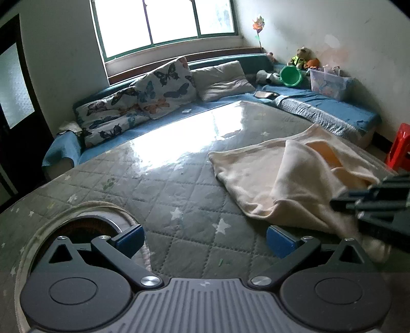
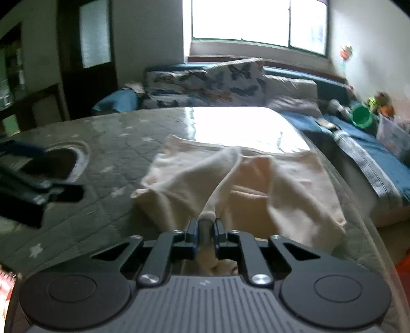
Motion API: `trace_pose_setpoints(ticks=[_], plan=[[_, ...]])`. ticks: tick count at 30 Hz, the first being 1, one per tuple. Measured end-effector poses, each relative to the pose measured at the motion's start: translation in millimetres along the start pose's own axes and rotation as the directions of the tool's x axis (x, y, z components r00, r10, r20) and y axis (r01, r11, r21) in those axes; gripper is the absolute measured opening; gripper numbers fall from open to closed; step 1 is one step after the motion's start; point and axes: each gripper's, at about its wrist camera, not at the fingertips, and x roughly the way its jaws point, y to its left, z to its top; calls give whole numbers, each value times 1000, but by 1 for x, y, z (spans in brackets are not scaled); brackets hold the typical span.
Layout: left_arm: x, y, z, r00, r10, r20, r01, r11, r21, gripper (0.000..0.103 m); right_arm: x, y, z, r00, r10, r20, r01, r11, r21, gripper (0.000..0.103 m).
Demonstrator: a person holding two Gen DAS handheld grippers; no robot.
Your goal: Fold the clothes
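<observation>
A bedroom-like room with a big window [image 1: 164,23], a blue couch [image 1: 320,107] along two walls and, in front, a table [image 1: 159,184] under a grey quilted star-print cover with a glossy clear sheet on top. On the table's right half lies one cream garment [image 2: 269,184], partly doubled over, its near edge bunched and lifted. It looks light, soft and limp, likely to sag and drag rather than hold shape, and it may slide easily on the slick sheet; corners or hem edges seem the best places to take hold. The right gripper [image 2: 205,226] is pinched tight on a fold of that near edge. The left gripper [image 1: 205,237] hovers with jaws wide apart and nothing between them, over bare cover just left of the cloth. Count: one garment, two grippers, three cushions [image 1: 164,87], one green bucket [image 1: 290,75].
</observation>
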Motion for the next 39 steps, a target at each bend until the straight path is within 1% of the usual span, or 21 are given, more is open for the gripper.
trace_pose_setpoints(ticks=[1, 6, 8, 12, 13, 16, 17, 19, 21, 23, 25, 27, 28, 30, 32, 37, 39], plan=[[-1, -1, 1, 1000, -7, 3, 7, 1000, 0, 103, -4, 6, -2, 1000, 12, 9, -12, 1000, -21, 9], [-9, -10, 6, 996, -91, 15, 91, 996, 2, 102, -21, 38, -15, 994, 104, 29, -100, 987, -124, 8], [-12, -16, 7, 993, -119, 23, 118, 993, 16, 102, -26, 48, -20, 991, 133, 28, -128, 981, -148, 8], [-17, -30, 9, 985, -169, 35, 167, 984, 60, 102, -32, 59, -29, 987, 157, 26, -151, 975, -162, 8], [-18, -34, 9, 983, -180, 36, 177, 982, 73, 101, -33, 60, -31, 986, 162, 26, -156, 974, -162, 8], [-12, -46, 9, 979, -203, 9, 200, 973, 116, 93, -36, 64, -38, 986, 166, 28, -159, 971, -176, 8], [-8, -50, 9, 978, -208, -3, 207, 970, 130, 90, -38, 65, -41, 986, 166, 29, -158, 971, -182, 8], [-2, -55, 9, 975, -222, -22, 223, 965, 139, 88, -40, 67, -45, 985, 168, 29, -159, 969, -188, 8], [1, -60, 10, 967, -251, -33, 254, 955, 151, 82, -41, 69, -48, 986, 167, 31, -157, 967, -201, 8], [3, -65, 9, 962, -270, -40, 273, 947, 171, 78, -41, 72, -50, 985, 171, 31, -161, 964, -210, 8], [7, -70, 8, 960, -274, -52, 278, 940, 195, 68, -40, 74, -51, 984, 178, 30, -168, 962, -214, 8], [14, -73, 8, 960, -272, -73, 281, 938, 201, 47, -41, 76, -52, 983, 180, 35, -168, 960, -223, 8], [18, -72, 7, 958, -274, -84, 286, 939, 192, 42, -42, 77, -53, 983, 181, 37, -168, 959, -228, 8], [23, -69, 5, 955, -280, -99, 294, 941, 170, 21, -44, 79, -54, 982, 188, 37, -174, 957, -234, 8], [26, -63, 3, 957, -272, -101, 285, 946, 155, 13, -45, 79, -55, 981, 189, 36, -175, 955, -238, 9], [27, -37, -1, 964, -248, -93, 258, 959, 115, 10, -52, 61, -49, 982, 186, 30, -178, 968, -176, 12], [28, -27, -3, 966, -241, -98, 249, 964, 91, 10, -57, 48, -46, 986, 164, 43, -156, 977, -144, 15]])
